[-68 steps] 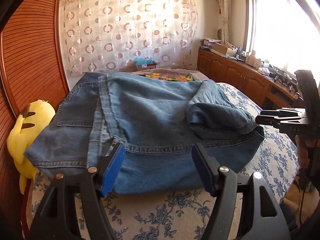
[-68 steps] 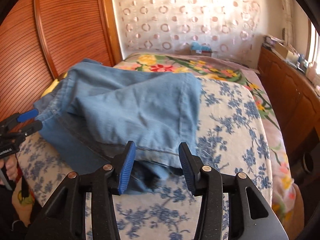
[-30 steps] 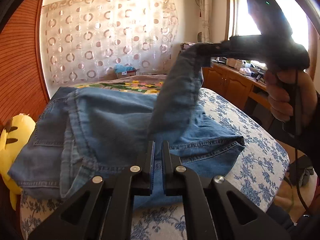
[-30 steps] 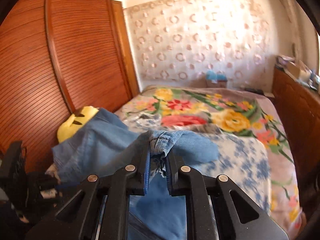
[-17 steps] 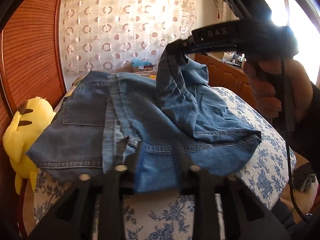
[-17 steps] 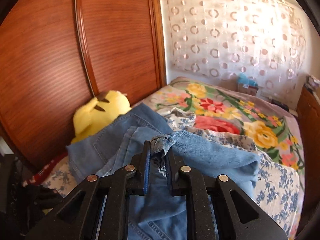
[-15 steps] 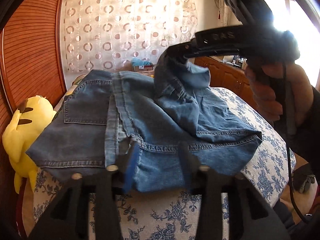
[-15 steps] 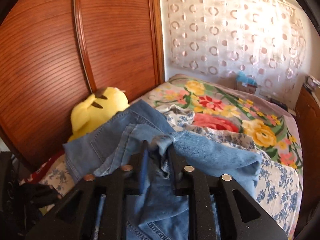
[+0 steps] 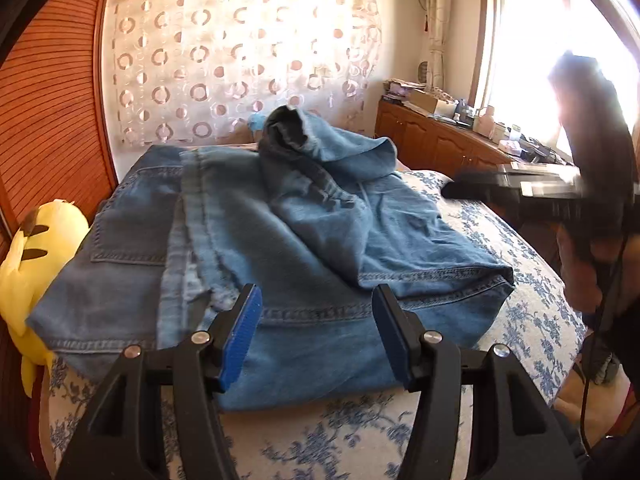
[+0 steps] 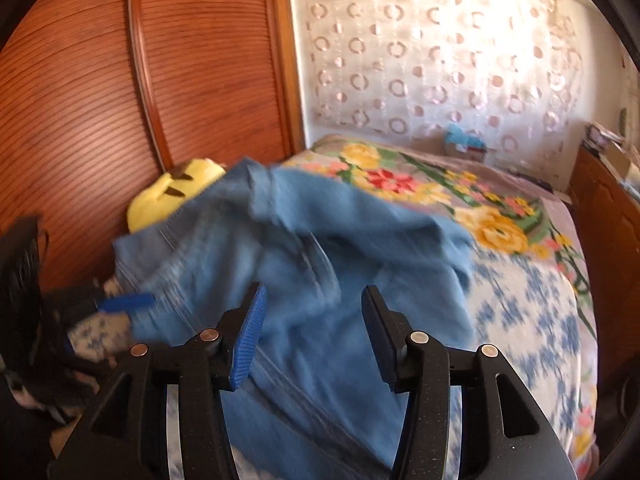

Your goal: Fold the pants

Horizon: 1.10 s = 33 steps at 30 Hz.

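Blue jeans (image 9: 256, 240) lie partly folded on the bed, one leg end (image 9: 296, 132) heaped up in a loose peak on top. My left gripper (image 9: 316, 328) hovers at the jeans' near hem, its jaws opening, pads apart with no cloth pinched. In the right wrist view the jeans (image 10: 320, 264) look blurred, and my right gripper (image 10: 312, 332) stands over them, jaws opening, nothing pressed between the pads. The right gripper (image 9: 516, 188) also shows blurred at the right of the left wrist view. The left gripper (image 10: 124, 302) shows at the left edge of the right wrist view.
The bed carries a blue-flowered sheet (image 9: 532, 312) and a bright floral blanket (image 10: 440, 196) farther back. A yellow plush toy (image 9: 36, 248) sits against the wooden sliding doors (image 10: 120, 92). A wooden cabinet (image 9: 440, 140) with clutter runs under the window. A person's hand (image 9: 580, 264) holds the right gripper.
Both grippers were shut on the jeans' leg, the right one lifting it high. Both have let go and opened; the leg end has dropped onto the jeans and the right gripper has come down.
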### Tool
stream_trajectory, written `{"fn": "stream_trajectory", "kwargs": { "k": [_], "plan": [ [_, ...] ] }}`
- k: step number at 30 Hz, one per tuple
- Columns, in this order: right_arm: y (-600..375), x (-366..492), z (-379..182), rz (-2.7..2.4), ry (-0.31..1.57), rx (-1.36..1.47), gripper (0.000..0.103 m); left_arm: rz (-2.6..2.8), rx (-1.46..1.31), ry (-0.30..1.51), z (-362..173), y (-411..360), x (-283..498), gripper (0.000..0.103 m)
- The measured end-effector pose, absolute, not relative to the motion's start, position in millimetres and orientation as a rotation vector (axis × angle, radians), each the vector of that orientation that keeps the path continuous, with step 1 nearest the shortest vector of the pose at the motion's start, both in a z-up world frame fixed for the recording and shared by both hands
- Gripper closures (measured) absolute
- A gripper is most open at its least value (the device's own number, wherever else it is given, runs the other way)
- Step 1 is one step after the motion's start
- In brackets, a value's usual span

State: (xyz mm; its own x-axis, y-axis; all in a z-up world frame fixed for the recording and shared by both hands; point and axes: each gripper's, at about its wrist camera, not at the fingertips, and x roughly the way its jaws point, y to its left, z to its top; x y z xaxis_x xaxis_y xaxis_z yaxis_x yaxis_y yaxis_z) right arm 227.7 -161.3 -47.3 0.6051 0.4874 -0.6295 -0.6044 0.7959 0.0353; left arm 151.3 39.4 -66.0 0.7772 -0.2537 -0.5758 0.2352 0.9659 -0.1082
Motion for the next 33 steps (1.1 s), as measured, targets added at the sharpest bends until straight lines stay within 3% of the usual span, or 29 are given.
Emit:
{"fn": "stream_trajectory", "kwargs": {
  "k": [15,33],
  "plan": [
    [-225.9,197.2,-118.8,0.517,0.759,-0.177,0.053,-0.276,0.013,0.658,-68.5,9.8,165.9,0.046],
    [-238.3,188.1,-137.9,0.465,0.725,-0.112,0.043,-0.270,0.106,0.686,-65.2,-13.1,200.6,0.046]
  ]
}}
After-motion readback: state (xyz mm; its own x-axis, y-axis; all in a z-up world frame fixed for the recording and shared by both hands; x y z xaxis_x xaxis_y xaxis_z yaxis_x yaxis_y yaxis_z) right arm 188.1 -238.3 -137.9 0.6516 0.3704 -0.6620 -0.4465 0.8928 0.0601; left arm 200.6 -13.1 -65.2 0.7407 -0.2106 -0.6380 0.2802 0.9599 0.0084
